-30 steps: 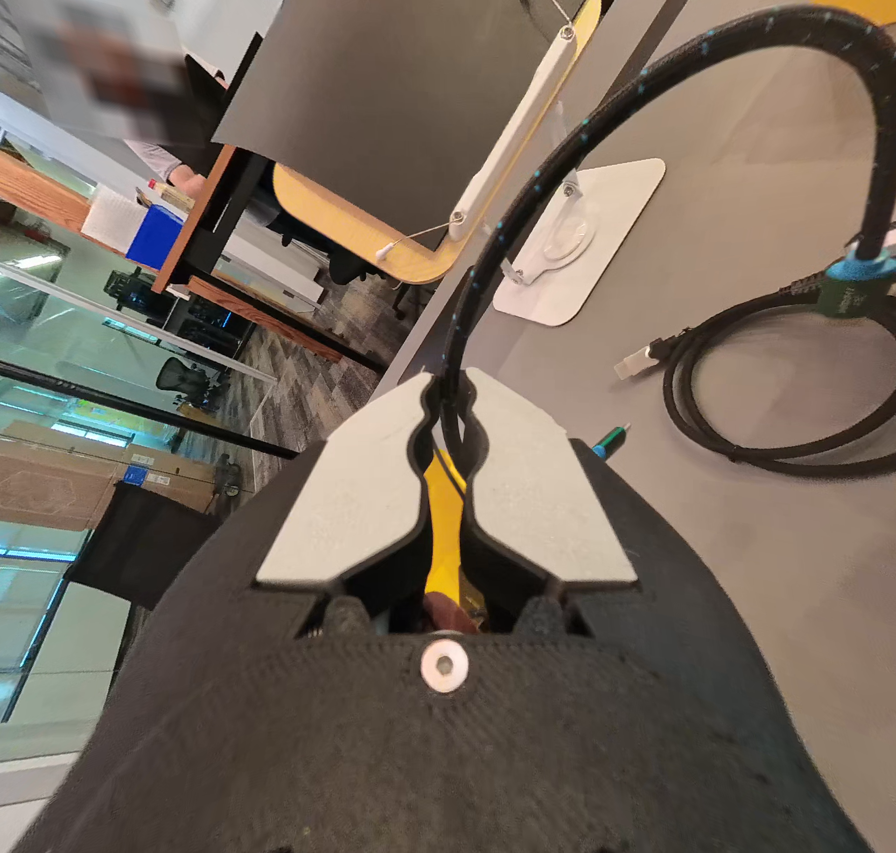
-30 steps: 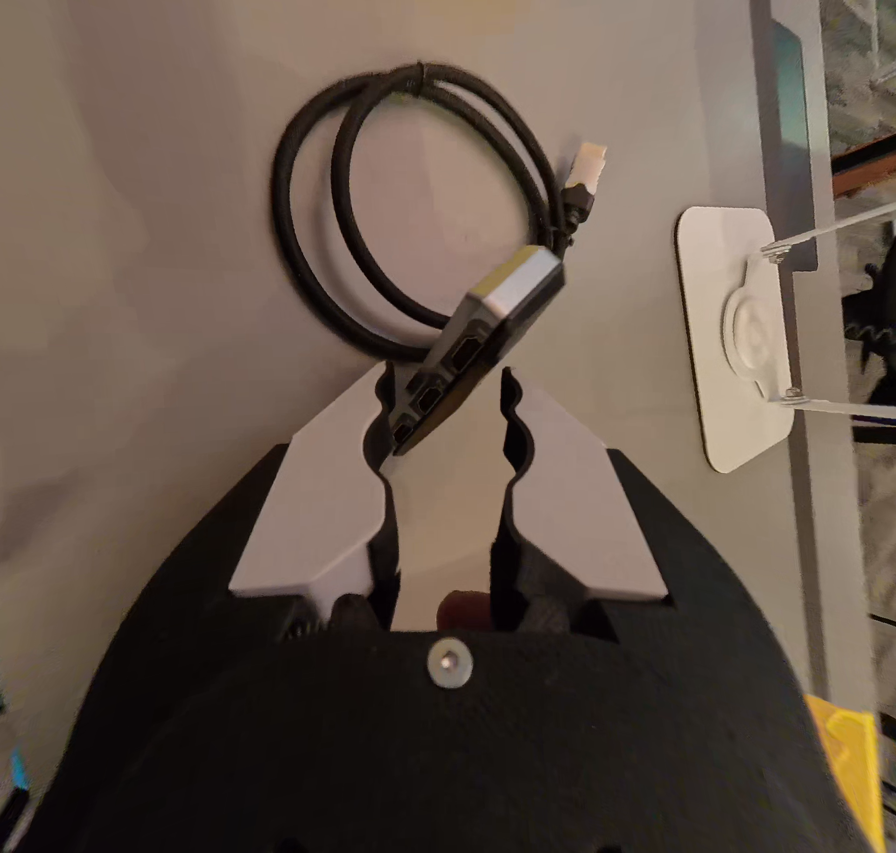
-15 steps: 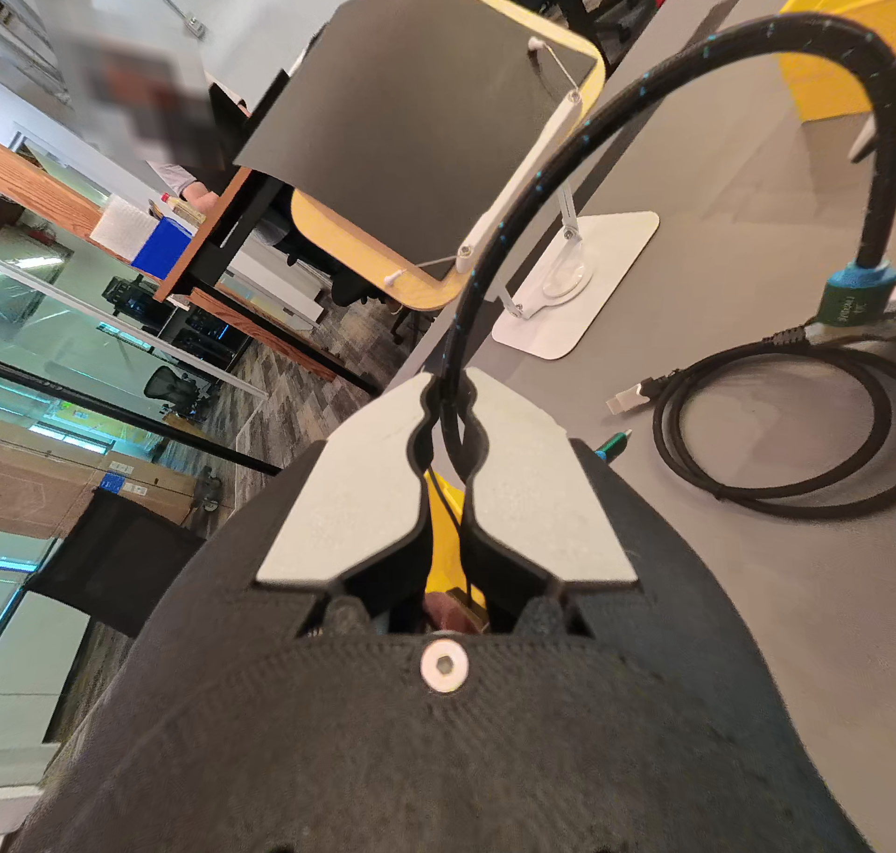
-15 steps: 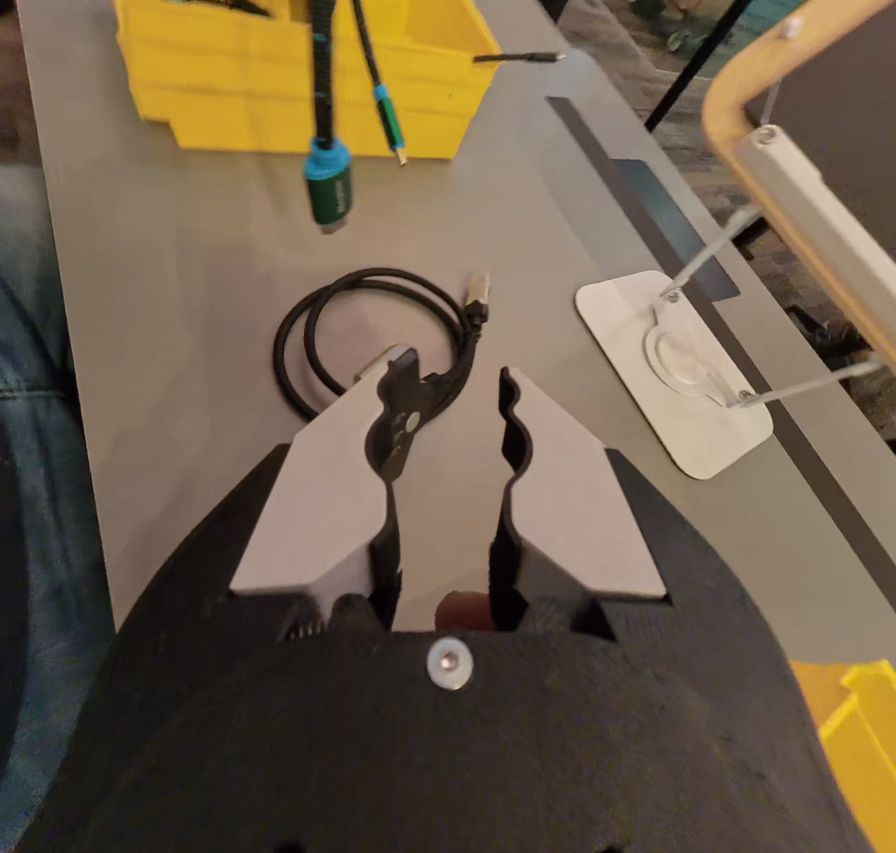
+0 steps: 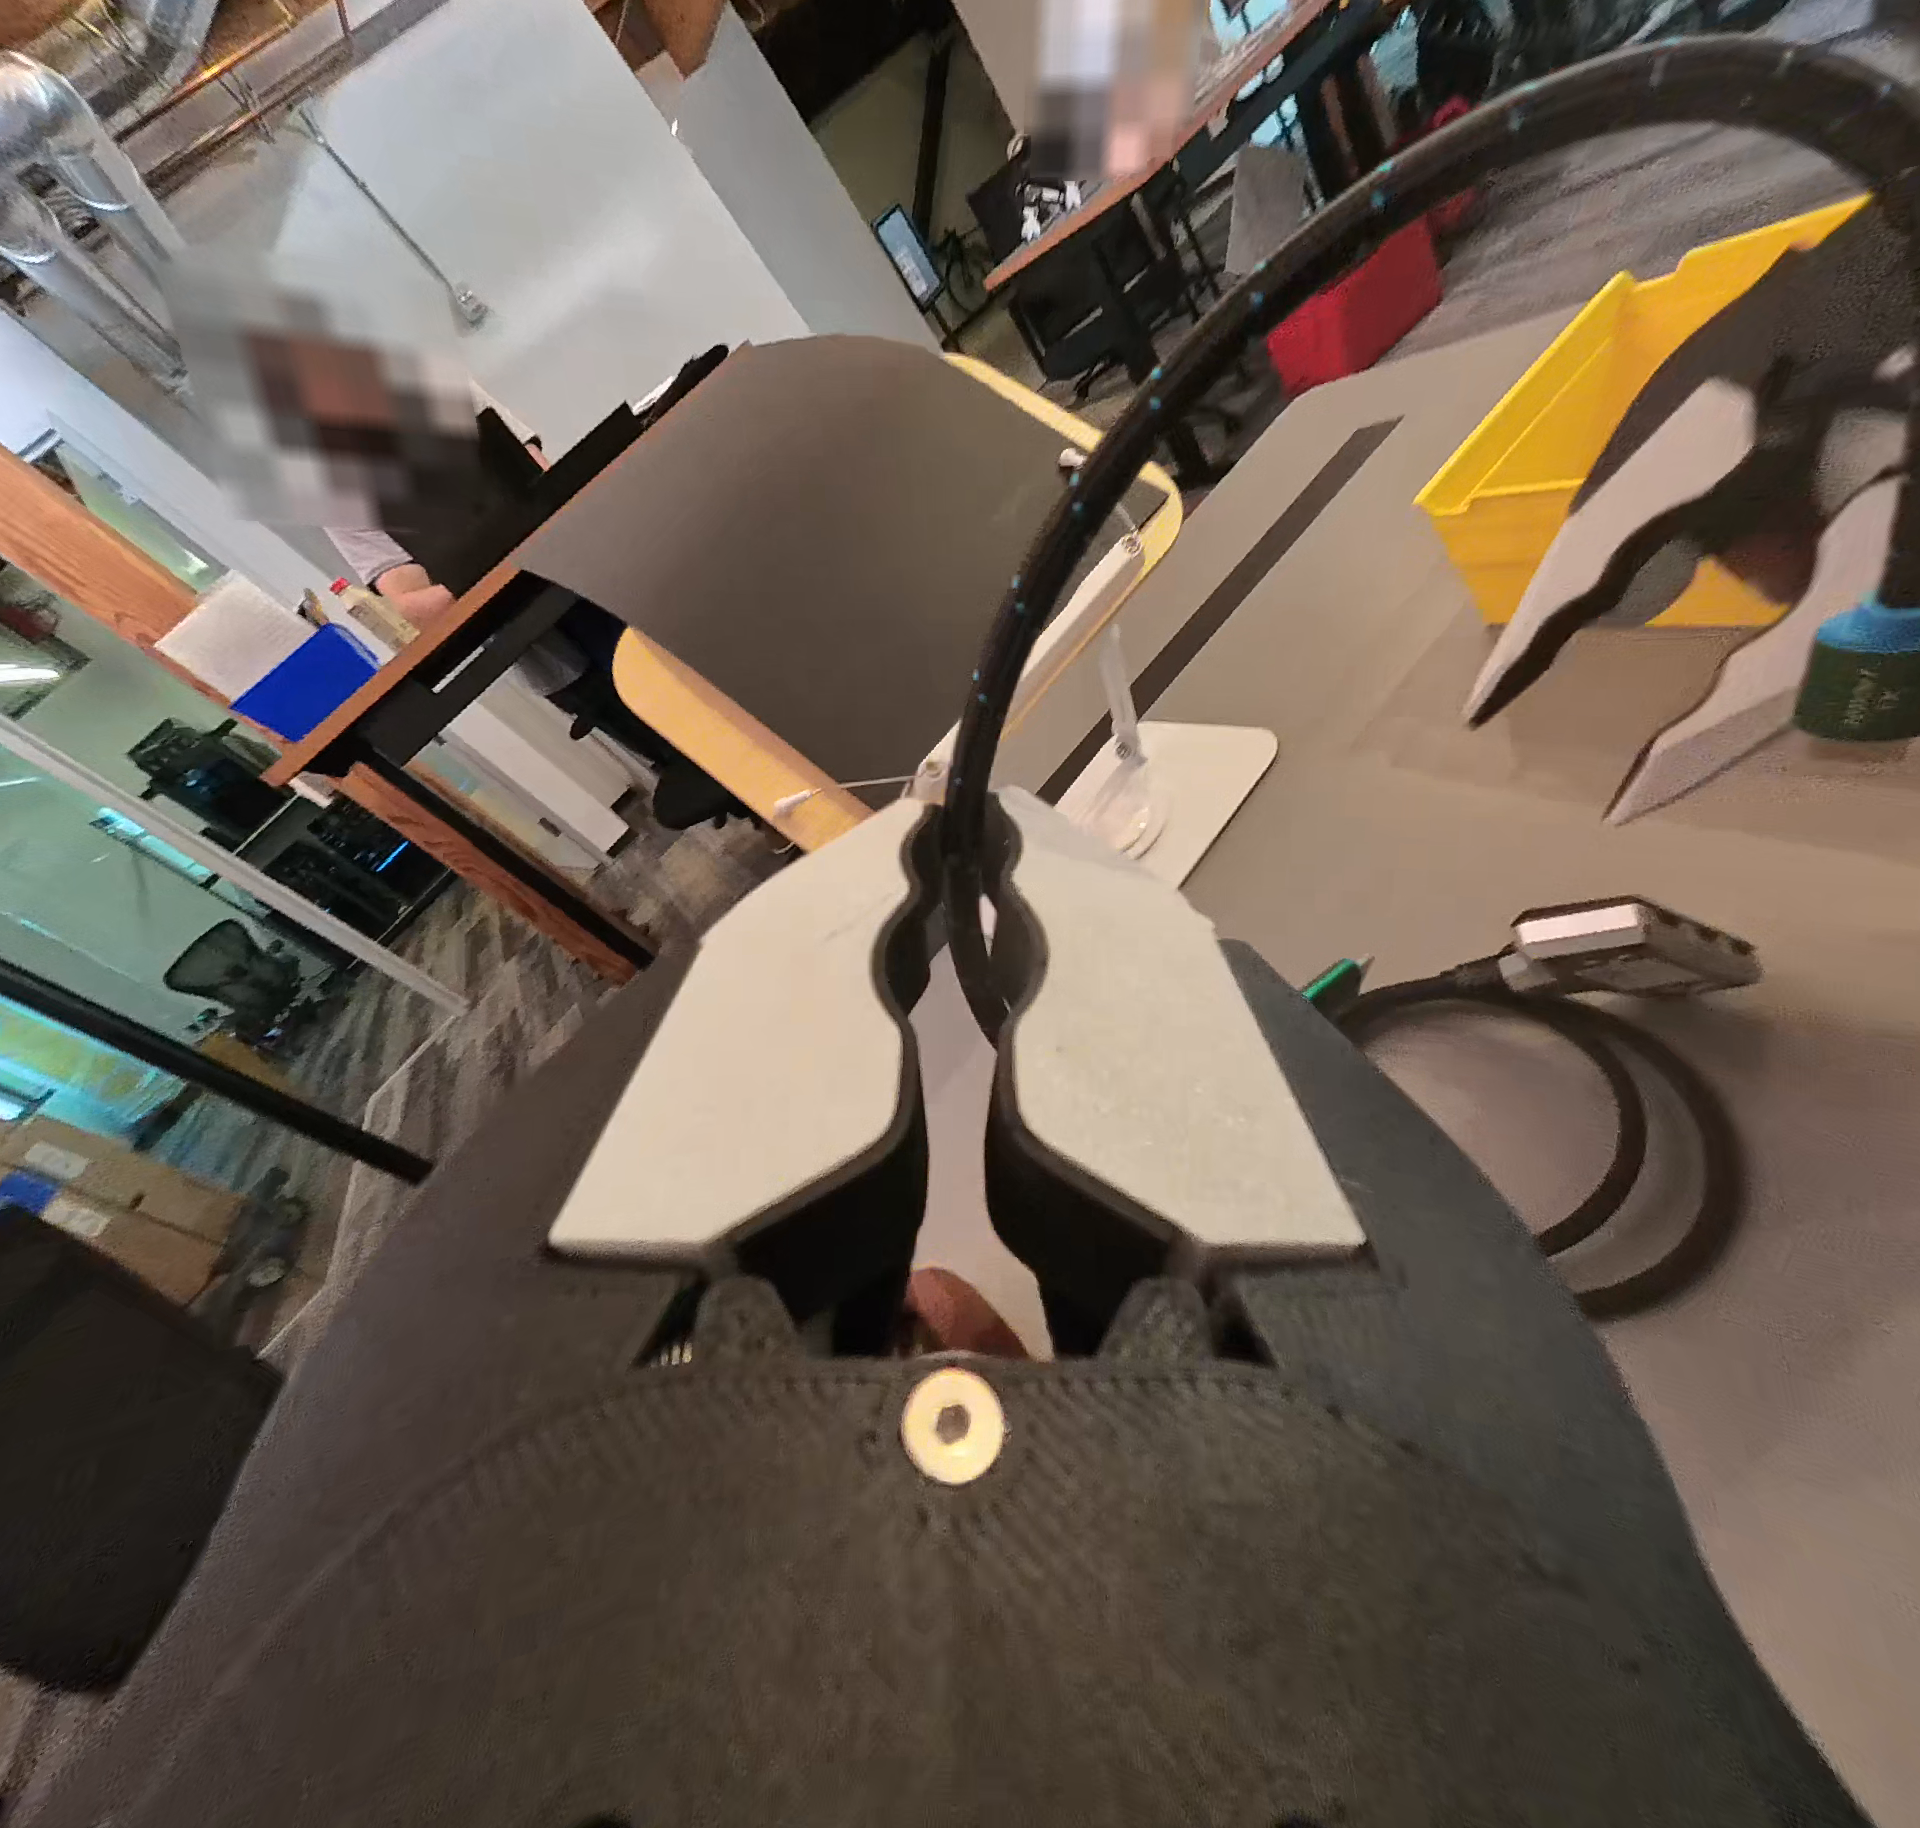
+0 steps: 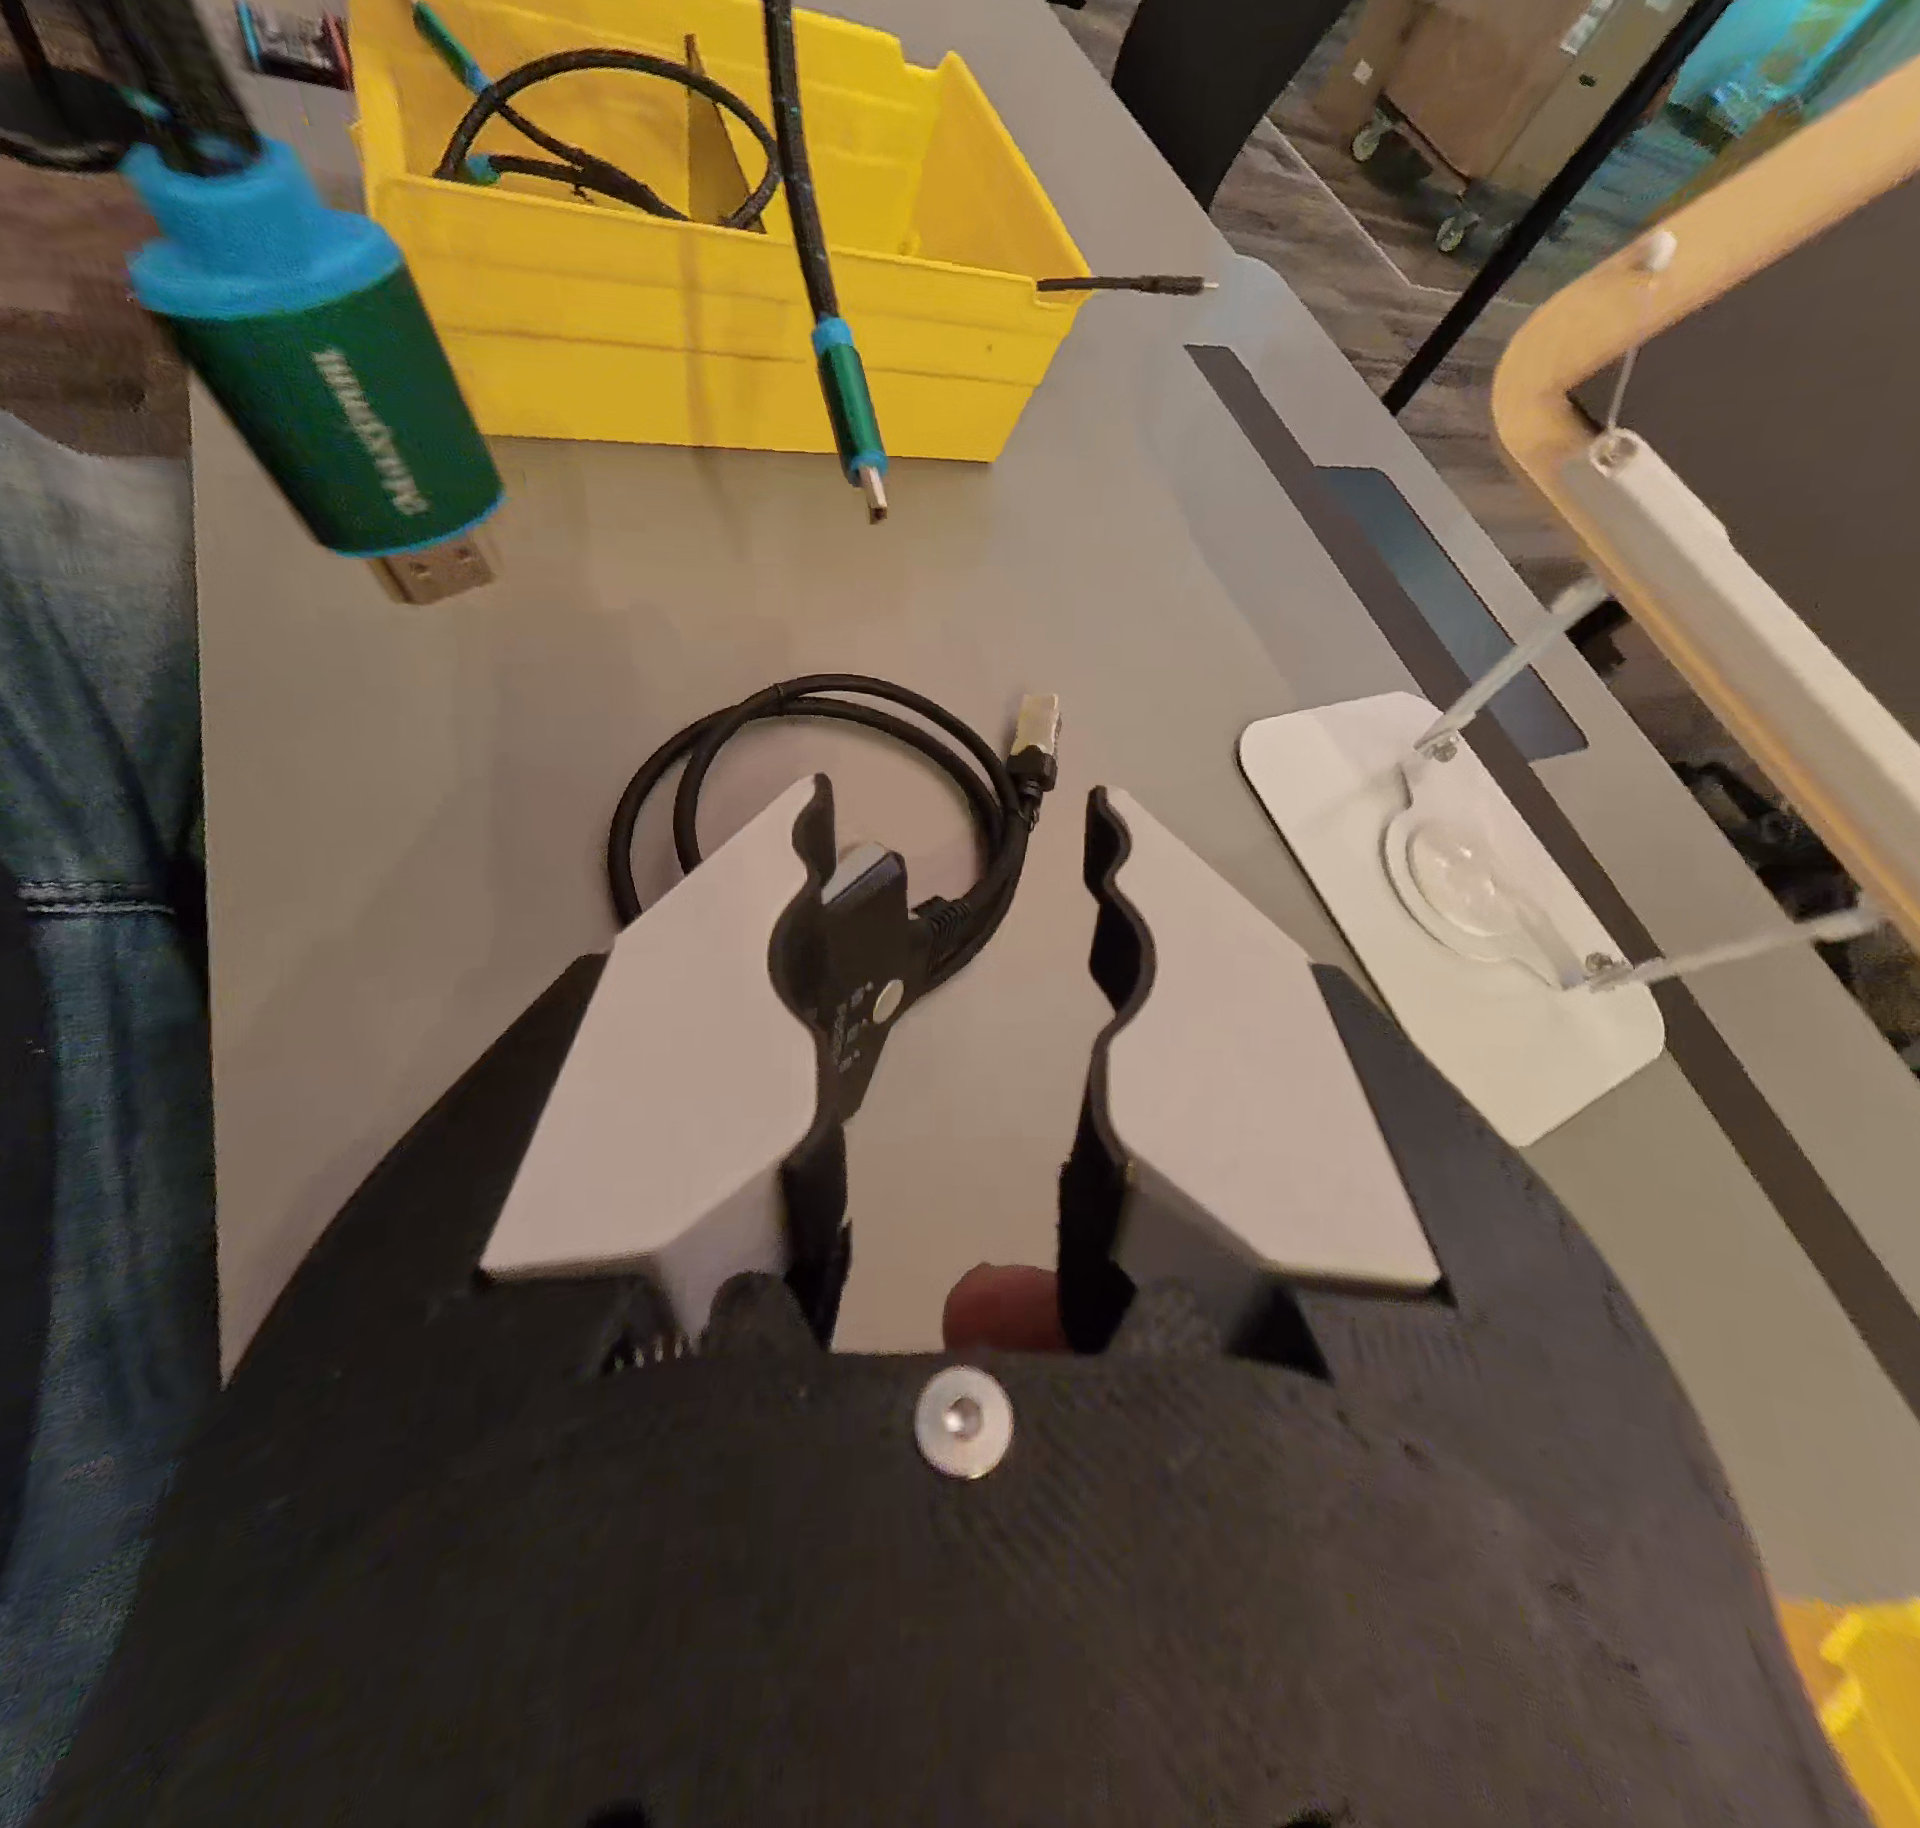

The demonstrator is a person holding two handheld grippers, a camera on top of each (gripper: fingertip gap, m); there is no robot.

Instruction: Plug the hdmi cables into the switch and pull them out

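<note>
Left wrist view: braided cable pinched, switch on the surface

Behind the switch (image 6: pixel 868 957) sits the yellow bin (image 6: pixel 717 313) on the grey surface (image 6: pixel 1091 583). Left claw (image 5: pixel 966 843) is clamped on the braided HDMI cable (image 5: pixel 1132 428). Right claw (image 6: pixel 956 812) gapes wide, holding nothing, above the switch.

Switch (image 6: pixel 868 931) near table (image 6: pixel 1039 573) centre, cable coil (image 6: pixel 821 729) just behind; bin (image 6: pixel 727 324) at far edge; stand base (image 6: pixel 1455 905) right edge.

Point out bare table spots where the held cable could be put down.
Bare table lies between the yellow bin and the coiled cable, and left of that coil. Crowded: the switch under the right tool, and the white stand base.
</note>
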